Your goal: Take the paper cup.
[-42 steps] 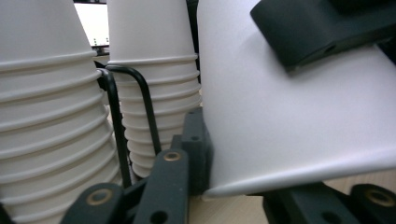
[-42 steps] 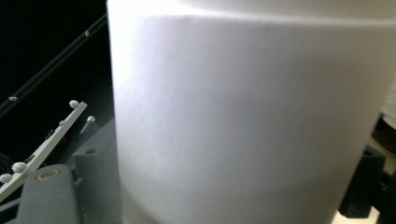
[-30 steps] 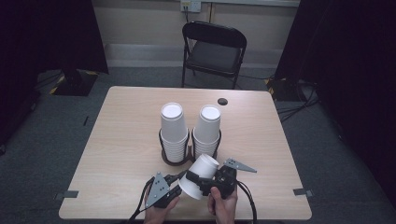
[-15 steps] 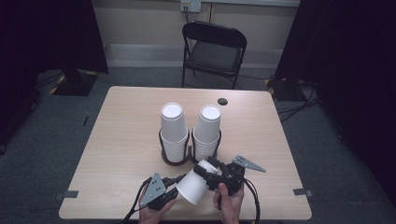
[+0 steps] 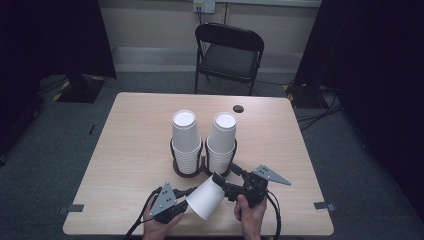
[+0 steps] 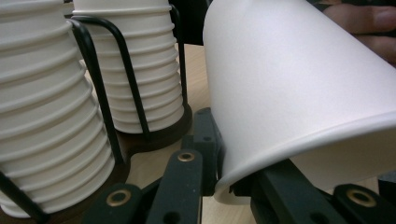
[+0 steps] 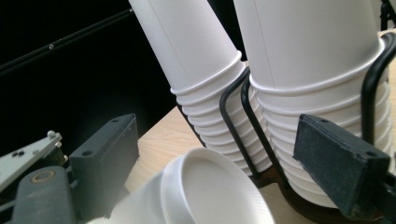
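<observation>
High view has the left gripper (image 5: 186,206) pinching the white paper cup's (image 5: 206,198) rim so the right gripper's (image 5: 220,180) half-spread jaws, just narrowed, straddle its base without gripping.

- I see a white paper cup (image 5: 206,198) tipped on its side near the table's front edge, base toward the stacks.
- Its rim (image 6: 299,151) is pinched, wall looks undented.

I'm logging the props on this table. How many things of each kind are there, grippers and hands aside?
Stacks of white paper cups in a black wire holder: 2
Loose white paper cup: 1
Small dark round spot on the table top: 1
Total: 4
</observation>
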Motion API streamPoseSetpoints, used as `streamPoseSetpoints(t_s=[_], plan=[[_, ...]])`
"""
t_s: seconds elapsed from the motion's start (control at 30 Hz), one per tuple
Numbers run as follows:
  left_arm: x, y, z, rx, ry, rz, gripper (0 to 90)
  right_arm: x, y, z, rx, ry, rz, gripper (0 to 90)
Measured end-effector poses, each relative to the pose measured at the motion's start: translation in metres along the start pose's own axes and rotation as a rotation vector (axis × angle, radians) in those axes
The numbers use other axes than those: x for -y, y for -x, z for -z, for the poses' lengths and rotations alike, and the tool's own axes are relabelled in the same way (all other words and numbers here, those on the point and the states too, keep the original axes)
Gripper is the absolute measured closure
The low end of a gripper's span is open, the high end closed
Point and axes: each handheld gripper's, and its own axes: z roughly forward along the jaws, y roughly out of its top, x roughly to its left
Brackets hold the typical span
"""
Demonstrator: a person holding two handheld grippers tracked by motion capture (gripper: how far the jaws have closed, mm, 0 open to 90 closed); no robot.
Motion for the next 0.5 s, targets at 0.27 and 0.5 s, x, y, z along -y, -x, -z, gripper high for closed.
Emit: streamPoseSetpoints(t_s=[0.27,0.5], plan=[[-0.002,-0.014,0.006,0.008,-0.041,0.037,84.7,0.001,-0.001,0.006,0.023,0.014,0.079,12.9],[-0.005,-0.024,0.012,0.006,-0.078,0.036,84.8,0.005,0.003,0.016,0.030,0.022,0.134,12.9]])
